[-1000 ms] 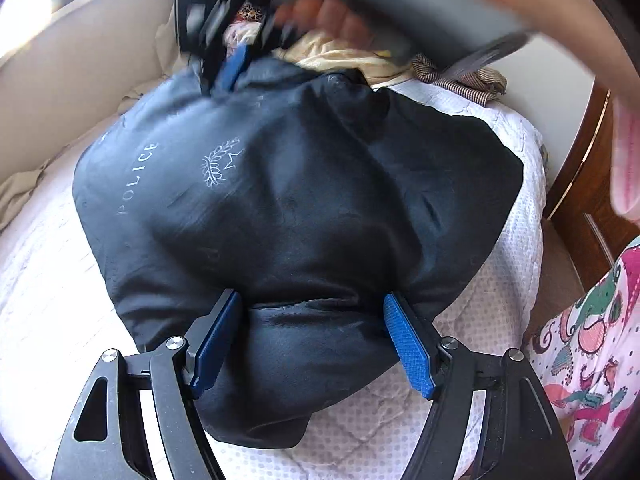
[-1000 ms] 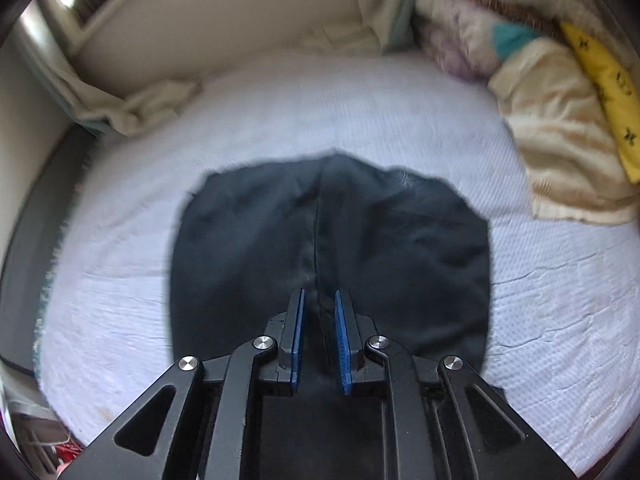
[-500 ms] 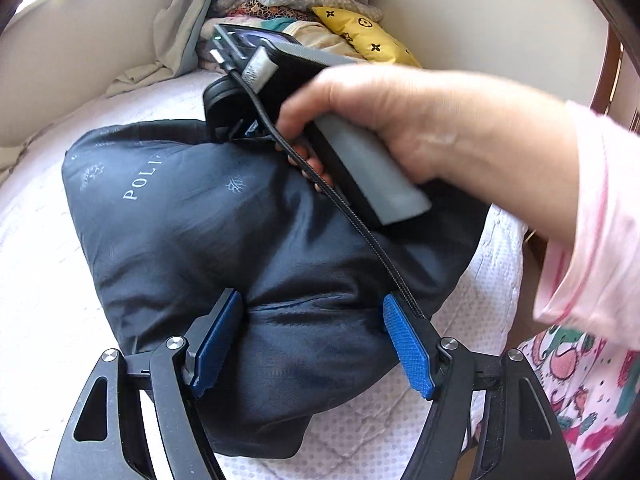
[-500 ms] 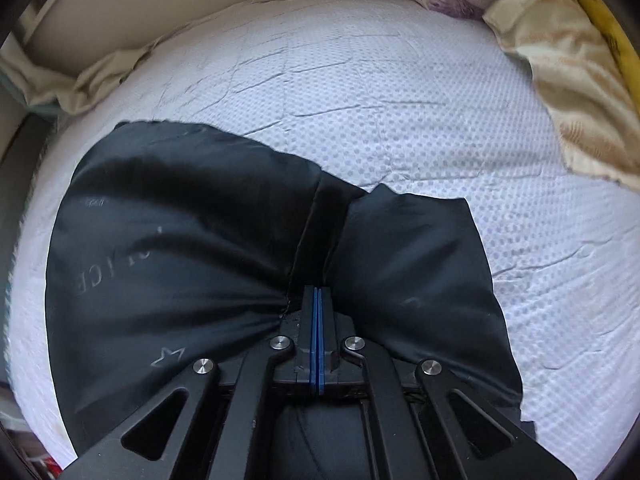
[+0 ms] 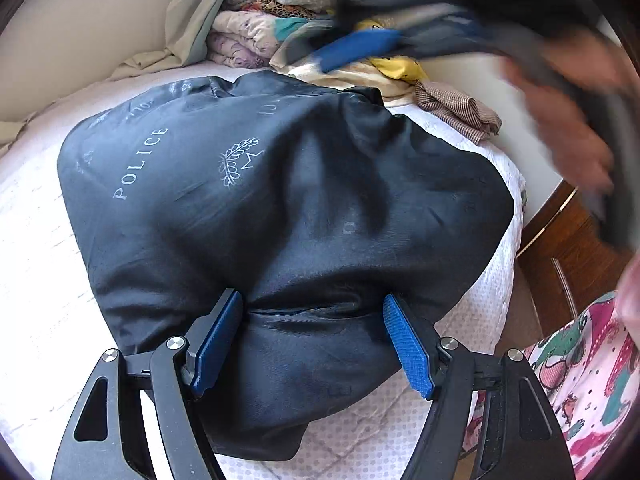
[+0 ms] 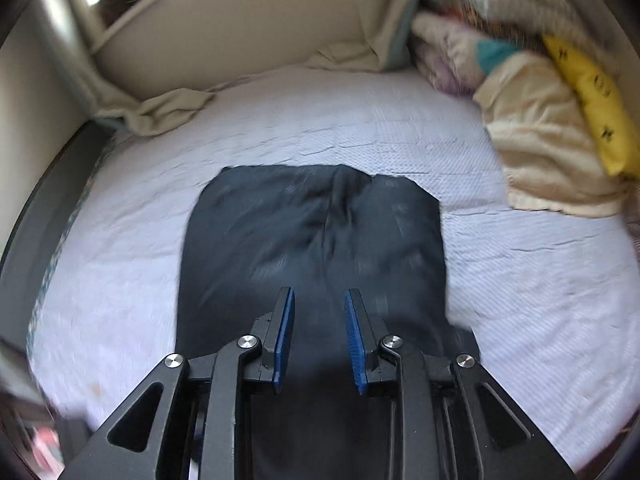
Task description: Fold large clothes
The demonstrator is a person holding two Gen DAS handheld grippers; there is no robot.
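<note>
The dark jacket [image 5: 280, 208] lay bunched on the bed [image 6: 360, 128], the left gripper [image 5: 312, 340] apparently clamping its near fold wide, while the right gripper [image 6: 320, 340] was opening above it, empty.

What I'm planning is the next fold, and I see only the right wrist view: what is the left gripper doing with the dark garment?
Observer: The left gripper has its jaws wide around a thick bunch of the dark garment at its near edge, and the pads seem to press into it.
Operator: Which face is up?
Observer: The one with pale print: the word POLICE reads toward the left of that picture.
Operator: Anything close to its far end?
Observer: A brown checked cloth lies on the bed by the garment's far right corner; I cannot tell whether they touch.
</note>
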